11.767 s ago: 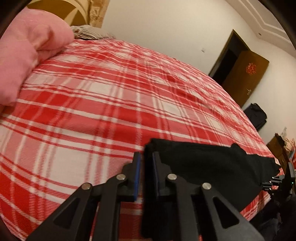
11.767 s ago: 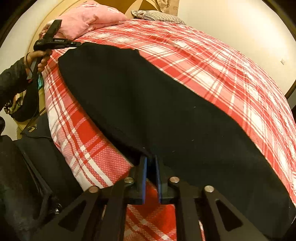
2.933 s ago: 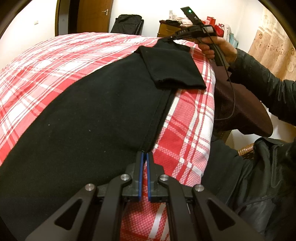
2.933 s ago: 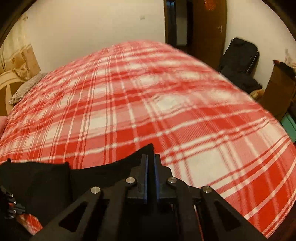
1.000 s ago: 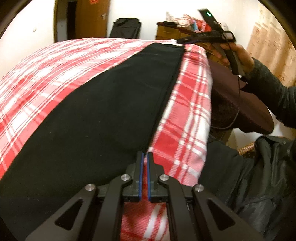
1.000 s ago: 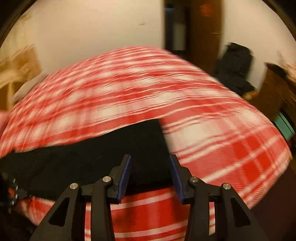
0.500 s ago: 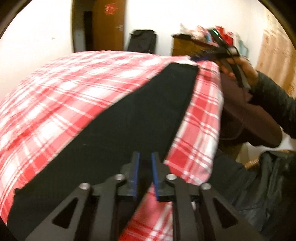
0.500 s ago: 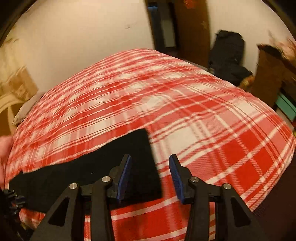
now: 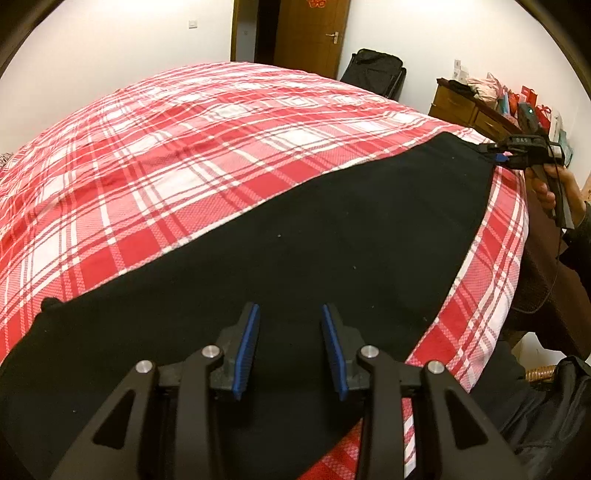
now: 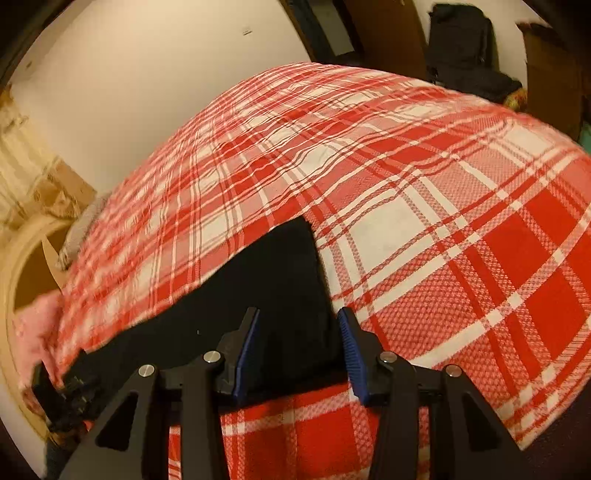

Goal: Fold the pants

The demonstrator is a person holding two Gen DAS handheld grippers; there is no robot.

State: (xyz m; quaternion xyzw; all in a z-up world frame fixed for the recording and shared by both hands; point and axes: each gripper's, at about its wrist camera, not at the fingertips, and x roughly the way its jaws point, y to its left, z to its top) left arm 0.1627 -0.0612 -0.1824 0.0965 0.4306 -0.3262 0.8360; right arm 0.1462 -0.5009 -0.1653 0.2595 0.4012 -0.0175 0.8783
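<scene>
Black pants (image 9: pixel 295 236) lie flat as one long band along the near edge of the red-and-white plaid bed cover (image 9: pixel 184 155), running from the lower left of the left wrist view up to the upper right, where the far end stops right by the right gripper (image 9: pixel 496 153). In that view the left gripper (image 9: pixel 290 347) hovers at the bottom centre over the wide end of the pants, blue pads apart, nothing between them. In the right wrist view the right gripper sits at the bottom centre, fingers spread wide and holding nothing, with the narrow end of the pants (image 10: pixel 291 280) just ahead of and partly between the blue pads (image 10: pixel 351 350); cannot tell if they touch the cloth. The left gripper shows small and blurred at the lower left of that view (image 10: pixel 66 391). Judged from the layout: the band looks like one leg laid over the other, so the lengthwise fold appears done and smoothed, though the layers cannot be counted in black cloth. No crosswise fold is visible yet. Left to do, likely: grip one end, bring it over toward the other, maybe fold again into a compact stack. Roughly mid-task. A dresser (image 9: pixel 465 107) and a door (image 9: pixel 310 33) sit in the background, not involved.
</scene>
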